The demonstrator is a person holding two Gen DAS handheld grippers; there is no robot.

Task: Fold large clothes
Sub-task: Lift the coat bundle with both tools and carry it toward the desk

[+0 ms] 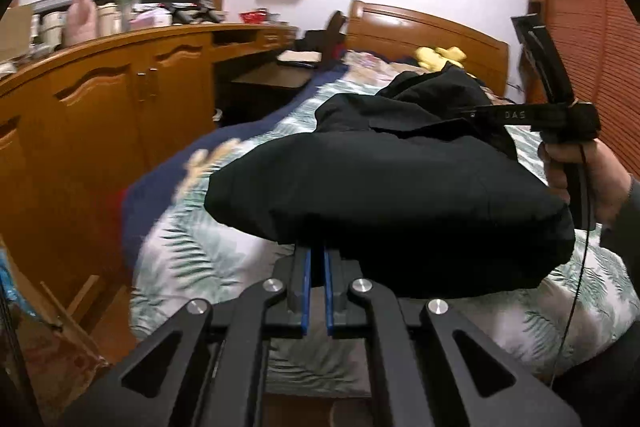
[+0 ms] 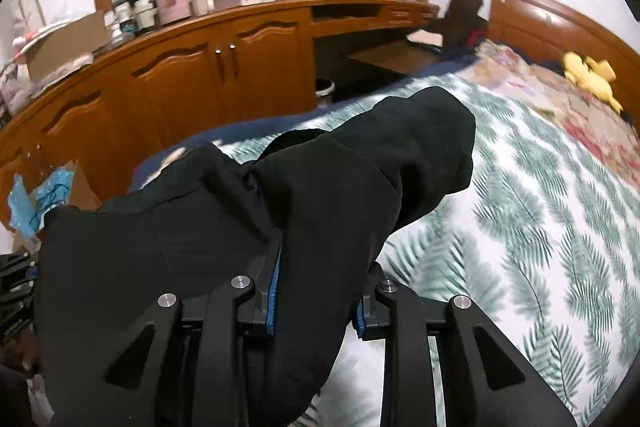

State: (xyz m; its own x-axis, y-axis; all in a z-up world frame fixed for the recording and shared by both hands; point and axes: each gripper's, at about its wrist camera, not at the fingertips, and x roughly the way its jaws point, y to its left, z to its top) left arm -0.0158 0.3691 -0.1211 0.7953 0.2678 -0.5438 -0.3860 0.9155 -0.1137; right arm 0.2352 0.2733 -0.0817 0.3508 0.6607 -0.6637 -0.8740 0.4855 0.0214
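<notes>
Left wrist view: fingers of the left gripper, blue-padded, nearly pressed together, pinching the lower edge of the black garment. Garment bunched at frame centre, above the leaf-print bed cover. Right gripper at right edge, held by a hand, its tip buried in the cloth. Wooden cabinets at left; headboard at upper centre.

Right wrist view: fingers of the right gripper, somewhat apart, gripping a thick fold of the garment, which fills lower left. Yellow plush toy at upper right.
</notes>
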